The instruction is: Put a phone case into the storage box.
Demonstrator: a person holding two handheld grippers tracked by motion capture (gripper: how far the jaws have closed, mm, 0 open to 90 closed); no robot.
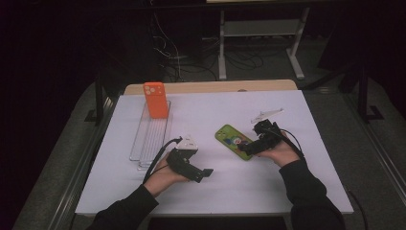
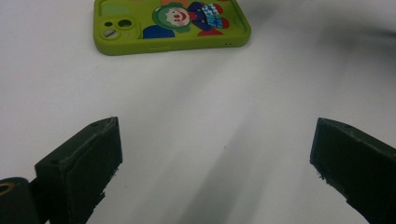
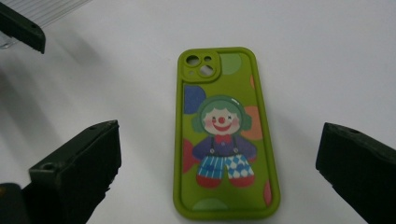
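A green phone case [image 1: 232,141] printed with a clown lies flat, back up, on the white table [image 1: 268,187]. My right gripper [image 1: 246,148] stands open at its near end; in the right gripper view the case [image 3: 224,135] lies between and ahead of the spread jaws of the gripper [image 3: 219,168], not touched. My left gripper [image 1: 206,173] hovers open over bare table, left of the case. In the left gripper view the case [image 2: 170,23] lies well beyond the gripper [image 2: 215,163]. An orange phone case [image 1: 155,99] stands upright at the far end of a clear rack [image 1: 149,136].
The clear ribbed rack runs along the table's left part, and its corner [image 3: 44,7] appears in the right gripper view beside a jaw of the left gripper [image 3: 23,28]. A wooden board [image 1: 210,87] borders the table's far edge. Desk legs and cables stand behind.
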